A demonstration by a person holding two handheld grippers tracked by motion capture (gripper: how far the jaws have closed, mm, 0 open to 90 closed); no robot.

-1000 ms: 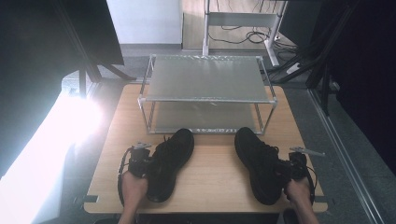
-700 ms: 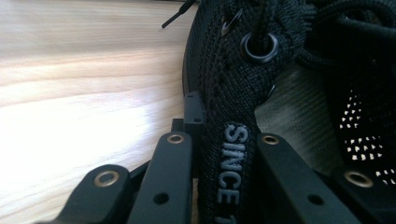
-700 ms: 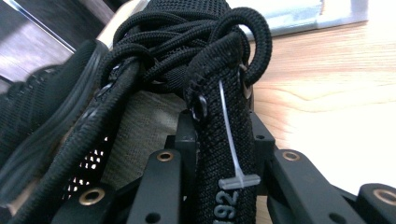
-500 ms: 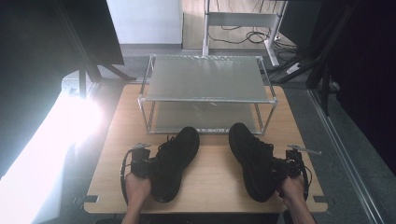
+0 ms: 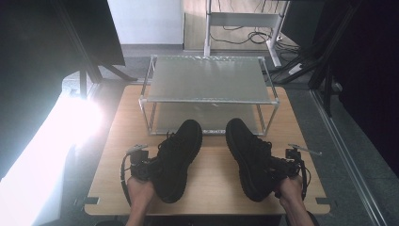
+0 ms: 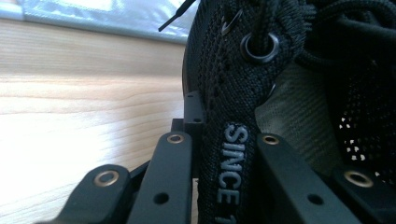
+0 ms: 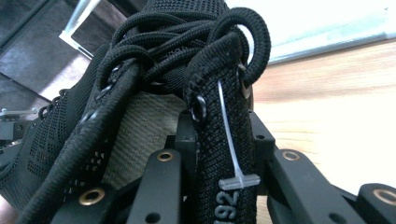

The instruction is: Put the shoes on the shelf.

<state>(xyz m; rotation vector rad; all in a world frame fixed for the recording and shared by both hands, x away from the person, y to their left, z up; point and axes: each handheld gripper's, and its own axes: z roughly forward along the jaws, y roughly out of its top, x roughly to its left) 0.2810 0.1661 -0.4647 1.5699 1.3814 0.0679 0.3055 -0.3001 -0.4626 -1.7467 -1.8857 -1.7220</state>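
Observation:
Two black lace-up shoes lie on the wooden table, toes pointing at the metal rack (image 5: 207, 77). My left gripper (image 5: 147, 165) is shut on the collar of the left shoe (image 5: 178, 157); in the left gripper view the shoe's side wall (image 6: 233, 154), lettered "SINCE", is pinched between the black jaws. My right gripper (image 5: 277, 168) is shut on the collar of the right shoe (image 5: 248, 155); in the right gripper view the laced edge (image 7: 222, 140) with a plastic tag sits clamped between the jaws. Both toes reach the rack's front edge.
The two-tier metal rack takes up the back half of the table (image 5: 211, 197). A bright glare (image 5: 70, 122) falls on the floor at the left. Desk legs and cables (image 5: 244, 33) stand behind the table.
Both shoes have slid forward toward the rack, held in the grippers; the right one moved more and lifted slightly.

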